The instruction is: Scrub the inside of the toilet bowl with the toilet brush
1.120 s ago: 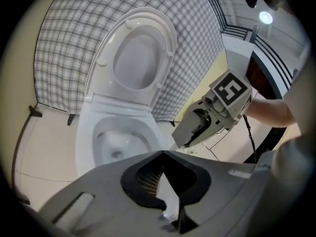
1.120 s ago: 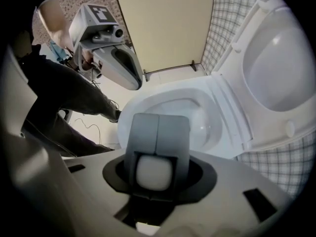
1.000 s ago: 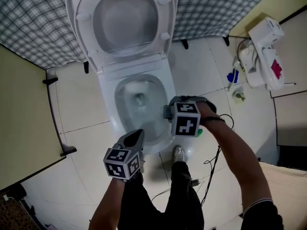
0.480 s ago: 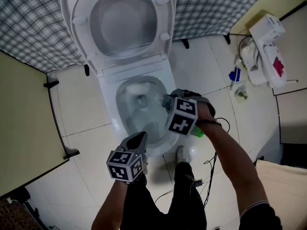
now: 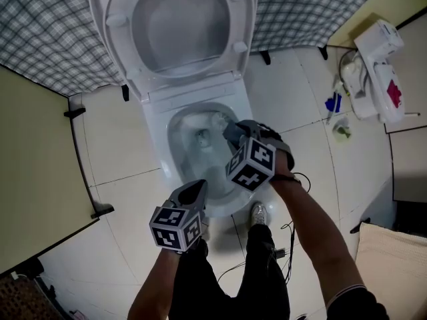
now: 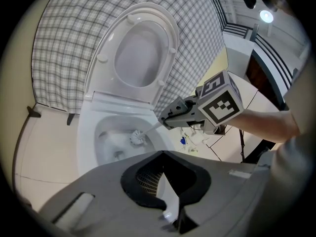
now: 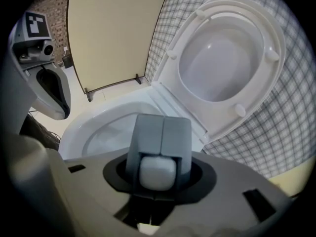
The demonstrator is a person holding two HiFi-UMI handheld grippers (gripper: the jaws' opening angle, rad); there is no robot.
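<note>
nearest first: left gripper [image 5: 192,189] hangs low over the front rim, jaws together with nothing between them, idle and just beside the bowl [image 5: 165,155] without touching it. right gripper [image 5: 231,131] is the working one, out over the right side of the bowl, and it alone has the tool. its jaws are clamped on the top end of the brush [image 6: 137,138], whose pale butt shows square between the pads in the right gripper view. from that grip the long axis runs forward and down, slanting left into the bowl. the bristle head sits low on the inner wall on the right, above the drain; looks in contact, though i cannot be certain. judgement: scrubbing is under way, and the next stroke depends on sweeping the head round the wall while the handle stays angled inward. beyond, lid [image 5: 180,19] stands raised against the checked wall.
</note>
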